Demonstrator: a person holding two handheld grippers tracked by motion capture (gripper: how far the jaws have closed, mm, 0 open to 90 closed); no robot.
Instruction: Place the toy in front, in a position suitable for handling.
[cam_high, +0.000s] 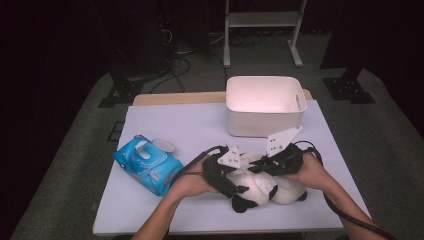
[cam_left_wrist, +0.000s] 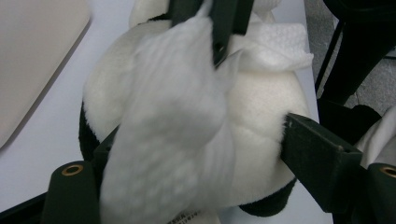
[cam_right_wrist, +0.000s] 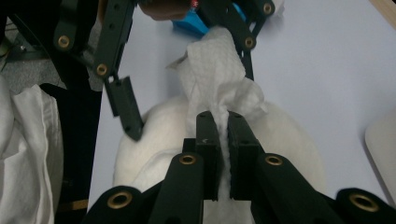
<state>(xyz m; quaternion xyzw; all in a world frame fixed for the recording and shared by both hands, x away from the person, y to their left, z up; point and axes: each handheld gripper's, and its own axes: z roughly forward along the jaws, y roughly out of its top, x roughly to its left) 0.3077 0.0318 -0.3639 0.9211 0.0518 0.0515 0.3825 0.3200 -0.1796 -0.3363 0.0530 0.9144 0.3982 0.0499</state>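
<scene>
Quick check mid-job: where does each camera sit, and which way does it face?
High view: above the table, looking forward and down; forearms, left gripper and right gripper on the panda toy.
Left gripper view: on that gripper; jaws straddle the toy.
Right gripper view: on that gripper; jaws pinch the wipe.
Shared: wipe.

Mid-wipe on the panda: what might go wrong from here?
1. The wipe is pinched by the right gripper at one narrow fold; a tug may tear or pull it free.
2. The left gripper squeezes the soft panda; it may slip or roll.
3. Both grippers crowd together and could collide.
</scene>
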